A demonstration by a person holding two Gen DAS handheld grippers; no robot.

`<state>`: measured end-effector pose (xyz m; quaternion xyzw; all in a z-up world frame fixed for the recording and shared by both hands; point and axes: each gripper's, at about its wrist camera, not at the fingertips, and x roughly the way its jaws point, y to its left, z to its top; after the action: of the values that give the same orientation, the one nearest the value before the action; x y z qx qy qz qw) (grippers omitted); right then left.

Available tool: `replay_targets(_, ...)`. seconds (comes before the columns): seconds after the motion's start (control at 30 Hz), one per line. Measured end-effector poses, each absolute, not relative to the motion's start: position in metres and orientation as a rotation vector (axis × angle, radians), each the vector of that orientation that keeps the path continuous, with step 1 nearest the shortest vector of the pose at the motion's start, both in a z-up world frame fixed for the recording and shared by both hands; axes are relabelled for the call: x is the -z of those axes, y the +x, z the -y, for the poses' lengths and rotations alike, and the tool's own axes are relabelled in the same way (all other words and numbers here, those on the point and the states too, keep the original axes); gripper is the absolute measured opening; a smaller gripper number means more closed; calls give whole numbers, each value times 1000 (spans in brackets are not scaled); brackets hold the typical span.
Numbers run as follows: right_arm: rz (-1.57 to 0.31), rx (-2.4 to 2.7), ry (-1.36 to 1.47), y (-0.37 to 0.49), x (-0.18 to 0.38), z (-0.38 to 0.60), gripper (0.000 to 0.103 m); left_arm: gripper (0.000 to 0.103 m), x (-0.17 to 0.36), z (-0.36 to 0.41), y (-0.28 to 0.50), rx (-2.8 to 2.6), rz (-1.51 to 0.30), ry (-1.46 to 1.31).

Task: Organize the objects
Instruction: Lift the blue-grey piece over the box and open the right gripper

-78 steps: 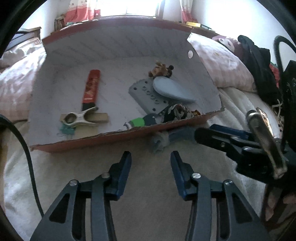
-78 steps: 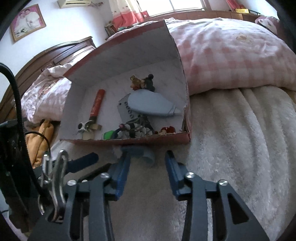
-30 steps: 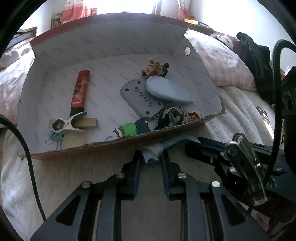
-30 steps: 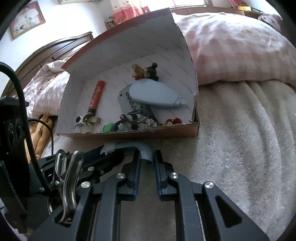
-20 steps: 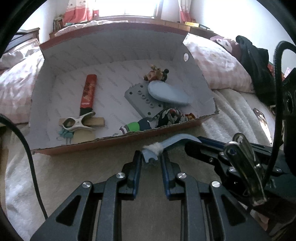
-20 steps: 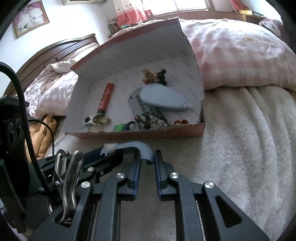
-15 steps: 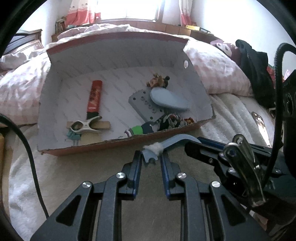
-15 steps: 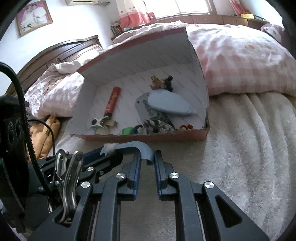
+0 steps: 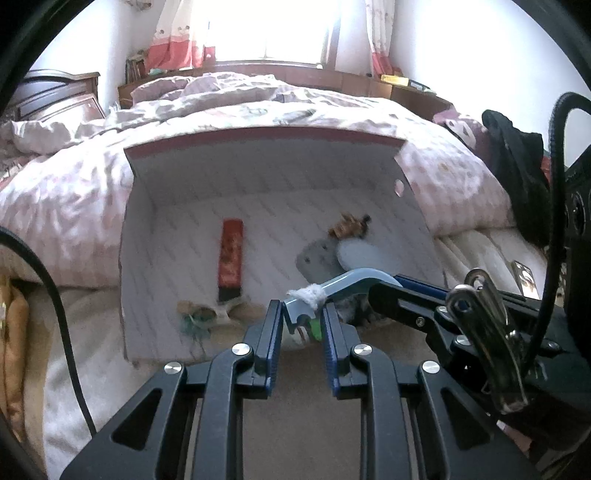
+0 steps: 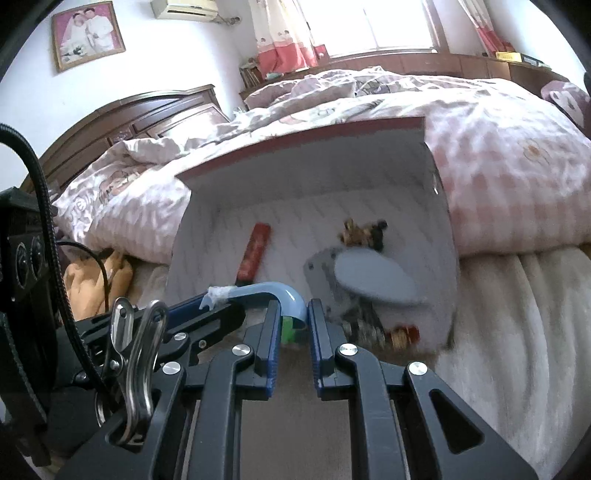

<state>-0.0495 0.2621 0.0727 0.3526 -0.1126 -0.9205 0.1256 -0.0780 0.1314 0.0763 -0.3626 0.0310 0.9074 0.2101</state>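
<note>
hook (image 9: 347,278): pale blue, white wrap | box (image 9: 258,144): white, red rim | quilt (image 10: 498,155): pink-white check | stick (image 9: 231,254): red

Light source: daylight from the window (image 9: 273,33) at top centre of the left view, top right of the right view (image 10: 373,26); panes blown out white.
Brightness: room bright, white walls glaring.
Shadow: box (image 9: 258,177) inner walls grey, shaded.
Blur: motion smear over box contents and pink quilt (image 10: 509,155); each gripper frame in the lower frame sharp.
Distortion: fisheye bending, black vignette in the corners.
</note>
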Motion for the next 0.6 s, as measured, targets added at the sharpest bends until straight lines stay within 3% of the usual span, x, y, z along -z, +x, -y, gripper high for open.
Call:
replay_targets(0.37,344,2690,1008,-107,-69,-255,17,19,-73,-119,-137,-2554,-3,-1000)
replay_targets(0.43,350,2701,1011,-111,-68,-257,31,20,-72,-116,-143,-2564,33,-1015)
replay_targets(0.53,374,2707,1032,-114,-65,-261,37,35,-68,-109,-151,-2559,80,-1075)
replay_targets(0.6,377,2700,1044,-114,-63,-263,45,52,-65,-102,-153,-2582,106,-1091)
